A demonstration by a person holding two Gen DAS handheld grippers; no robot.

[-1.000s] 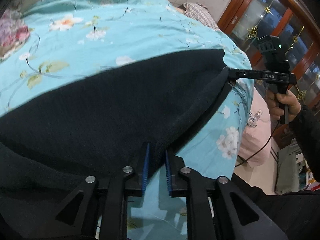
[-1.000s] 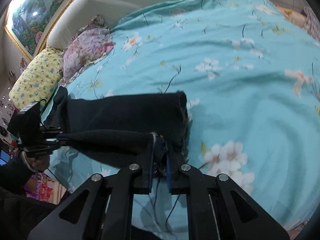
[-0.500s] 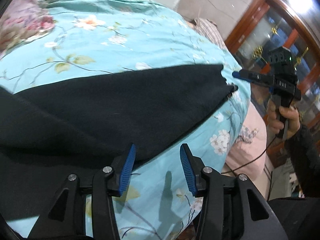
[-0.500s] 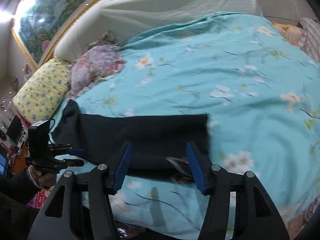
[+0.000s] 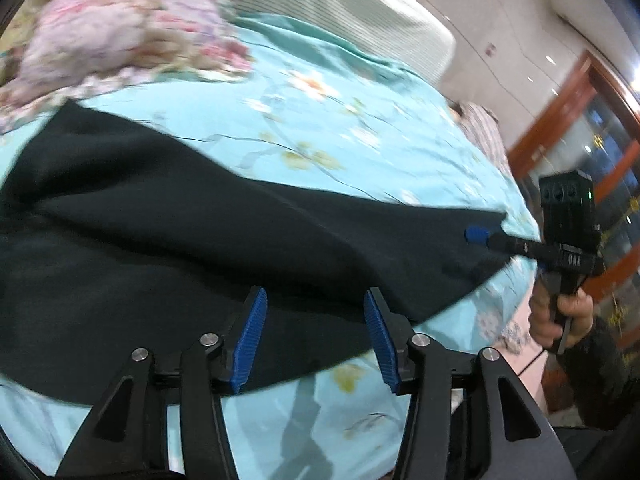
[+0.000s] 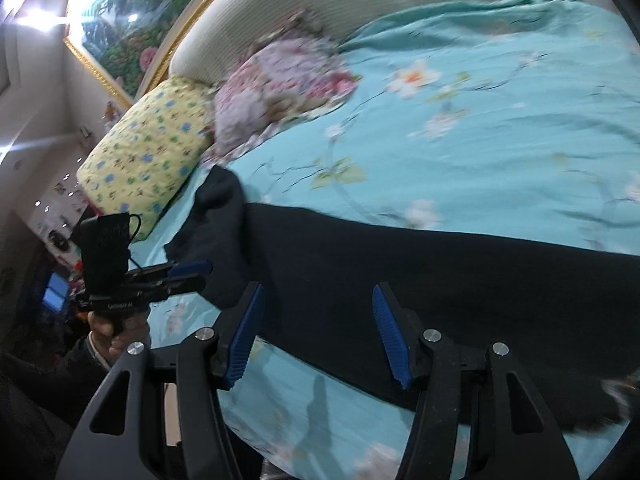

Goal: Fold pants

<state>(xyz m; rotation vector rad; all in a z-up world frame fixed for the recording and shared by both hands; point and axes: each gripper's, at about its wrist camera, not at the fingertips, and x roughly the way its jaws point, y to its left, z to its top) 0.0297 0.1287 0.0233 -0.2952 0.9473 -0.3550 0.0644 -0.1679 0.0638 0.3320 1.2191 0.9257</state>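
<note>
The black pants (image 5: pixel 192 248) lie flat along the near edge of the bed, folded lengthwise; they also show in the right wrist view (image 6: pixel 460 276). My left gripper (image 5: pixel 314 334) is open and empty, just above the near edge of the pants. My right gripper (image 6: pixel 320 334) is open and empty above the pants' near edge. In the left wrist view the right gripper (image 5: pixel 480 237) hovers by the far right end of the pants. In the right wrist view the left gripper (image 6: pixel 192 276) is beside the pants' left end.
The bed has a turquoise floral cover (image 6: pixel 480 128). A pink floral pillow (image 6: pixel 280 84) and a yellow pillow (image 6: pixel 148 152) lie at the headboard (image 6: pixel 320 12). A wooden glass-door cabinet (image 5: pixel 592 152) stands past the foot of the bed.
Both grippers let go of the pants and opened. The lifted fabric dropped flat onto the bed. Both grippers pulled back a little toward the near edge.
</note>
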